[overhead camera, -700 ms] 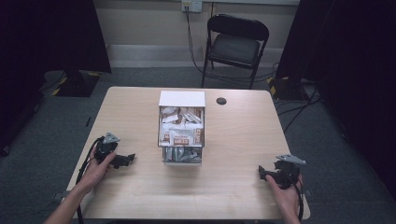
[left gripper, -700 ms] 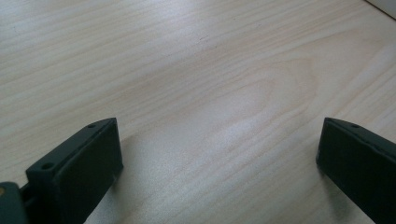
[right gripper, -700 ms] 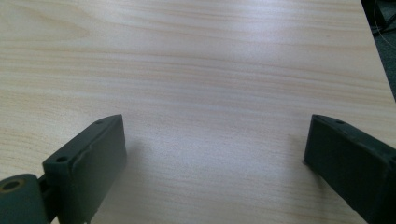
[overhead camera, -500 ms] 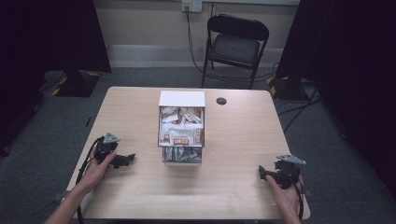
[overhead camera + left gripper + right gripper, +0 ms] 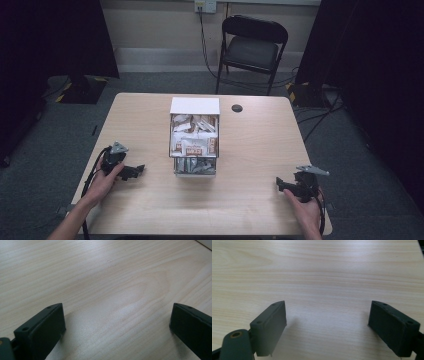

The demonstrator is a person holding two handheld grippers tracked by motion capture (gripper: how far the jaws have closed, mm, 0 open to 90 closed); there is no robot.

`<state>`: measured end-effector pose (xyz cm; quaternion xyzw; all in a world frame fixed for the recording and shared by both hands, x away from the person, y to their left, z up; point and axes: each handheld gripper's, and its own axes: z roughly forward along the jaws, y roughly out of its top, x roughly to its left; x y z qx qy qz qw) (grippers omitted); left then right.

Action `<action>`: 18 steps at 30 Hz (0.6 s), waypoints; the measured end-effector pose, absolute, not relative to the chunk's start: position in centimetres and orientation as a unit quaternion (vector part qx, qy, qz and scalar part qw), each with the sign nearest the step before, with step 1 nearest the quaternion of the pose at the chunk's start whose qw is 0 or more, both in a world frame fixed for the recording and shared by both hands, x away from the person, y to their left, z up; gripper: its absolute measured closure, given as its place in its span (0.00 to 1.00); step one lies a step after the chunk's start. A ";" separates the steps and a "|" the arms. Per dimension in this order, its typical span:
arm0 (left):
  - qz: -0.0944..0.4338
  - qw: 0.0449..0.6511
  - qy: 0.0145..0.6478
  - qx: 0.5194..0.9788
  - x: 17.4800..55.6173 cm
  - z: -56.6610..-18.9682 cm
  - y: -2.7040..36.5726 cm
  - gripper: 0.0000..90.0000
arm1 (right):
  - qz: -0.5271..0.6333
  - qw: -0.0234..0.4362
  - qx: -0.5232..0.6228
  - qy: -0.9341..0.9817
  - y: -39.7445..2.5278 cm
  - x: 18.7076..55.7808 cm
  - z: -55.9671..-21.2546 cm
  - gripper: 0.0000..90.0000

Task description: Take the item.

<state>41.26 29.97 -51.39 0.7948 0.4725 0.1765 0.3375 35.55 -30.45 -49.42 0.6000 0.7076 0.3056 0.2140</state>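
Resting on the table [image 5: 250, 150], the left gripper [image 5: 136, 171] had its jaws spread wide over bare wood. Just beyond it to its right stood the packet-filled box [image 5: 194, 140]. Well past the box, the right gripper [image 5: 281, 185] gaped wide too, holding nothing.

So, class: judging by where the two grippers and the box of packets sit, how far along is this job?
Nothing looks done yet. The box stands mid-table, packed with packets, none lying loose on the table. In hand: nothing. The left gripper and right gripper rest near the table's front corners, fingers spread open over bare wood, well apart from the box. Left to do: reaching in and handling the box or its packets.
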 end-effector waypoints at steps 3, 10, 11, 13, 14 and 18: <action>0.177 0.338 0.473 0.795 41.3 -51.4 30.0 0.00 | 0.314 0.212 0.595 0.709 -30.1 35.5 -49.1 0.19; 0.176 0.338 0.473 0.795 41.3 -51.4 30.0 0.00 | 0.337 0.201 0.580 0.714 -29.5 35.4 -48.3 0.27; 0.176 0.338 0.473 0.795 41.3 -51.4 30.0 0.00 | 0.337 0.201 0.580 0.714 -29.5 35.4 -48.3 0.27; 0.176 0.337 0.472 0.795 41.3 -51.4 30.0 0.00 | 0.345 0.200 0.574 0.715 -29.2 35.3 -47.9 0.30; 0.176 0.338 0.473 0.795 41.3 -51.4 30.0 0.00 | 0.349 0.198 0.571 0.716 -29.1 35.3 -47.7 0.31; 0.176 0.338 0.472 0.795 41.3 -51.4 30.0 0.00 | 0.376 0.190 0.560 0.713 -28.6 34.9 -46.9 0.35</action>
